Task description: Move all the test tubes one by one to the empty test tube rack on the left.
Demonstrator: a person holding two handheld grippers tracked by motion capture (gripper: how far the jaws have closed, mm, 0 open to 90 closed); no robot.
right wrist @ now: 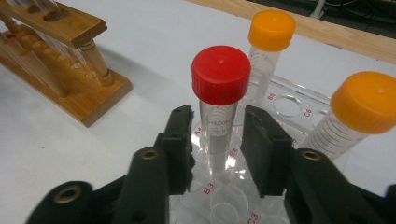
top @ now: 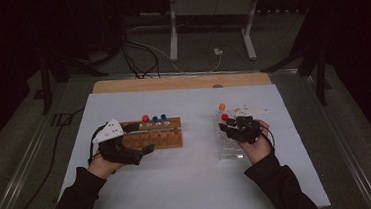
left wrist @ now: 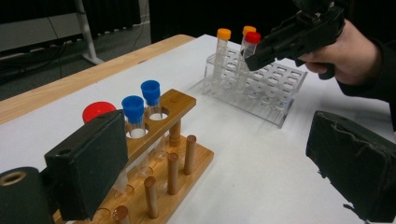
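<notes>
Now right claw (right wrist: 217,144) flanks red-capped tube (right wrist: 219,93).

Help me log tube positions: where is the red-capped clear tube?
In the clear plastic rack at table right, the red-capped clear tube stands between the right hand-held gripper jaws.

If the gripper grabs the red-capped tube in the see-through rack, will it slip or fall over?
The red-capped tube looks smooth and clear, so it might slip a little between the right gripper pads. It looks empty, so probably light. Tall and thin, it would likely tip or roll outside the rack.
</notes>
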